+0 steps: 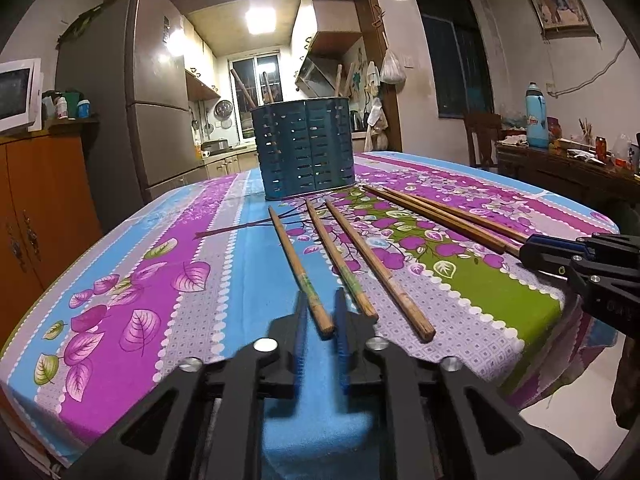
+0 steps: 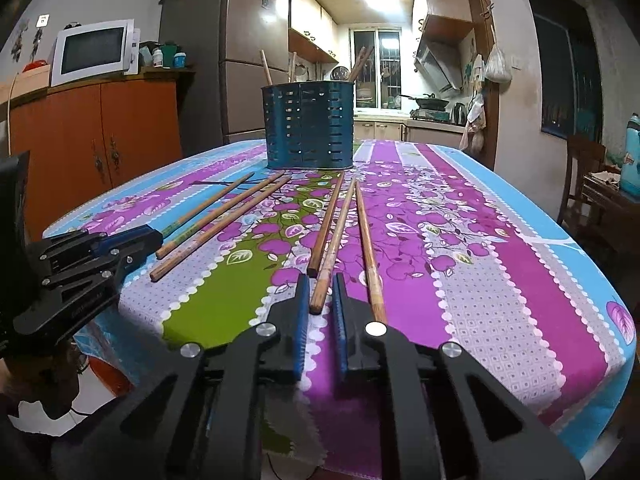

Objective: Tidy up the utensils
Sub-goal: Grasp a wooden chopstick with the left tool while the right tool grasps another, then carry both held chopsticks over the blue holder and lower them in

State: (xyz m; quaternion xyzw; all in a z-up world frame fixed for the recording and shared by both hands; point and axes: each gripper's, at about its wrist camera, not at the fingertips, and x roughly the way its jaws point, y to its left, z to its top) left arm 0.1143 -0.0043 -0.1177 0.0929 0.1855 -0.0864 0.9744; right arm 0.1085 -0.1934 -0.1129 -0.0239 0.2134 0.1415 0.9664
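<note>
Bright ceiling light (image 1: 261,20) glares from the kitchen; foreground dimmer, grainy, with fisheye-bent edges and dark vignetted corners.

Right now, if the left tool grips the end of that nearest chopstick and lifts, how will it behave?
The chopstick looks like straight wood, so it should stay stiff, not droop. It is thin, so probably light. Held only at its end between the left tool fingers, it may pivot downward. Nudged sideways on the tablecloth, it could roll toward its neighbours.
</note>
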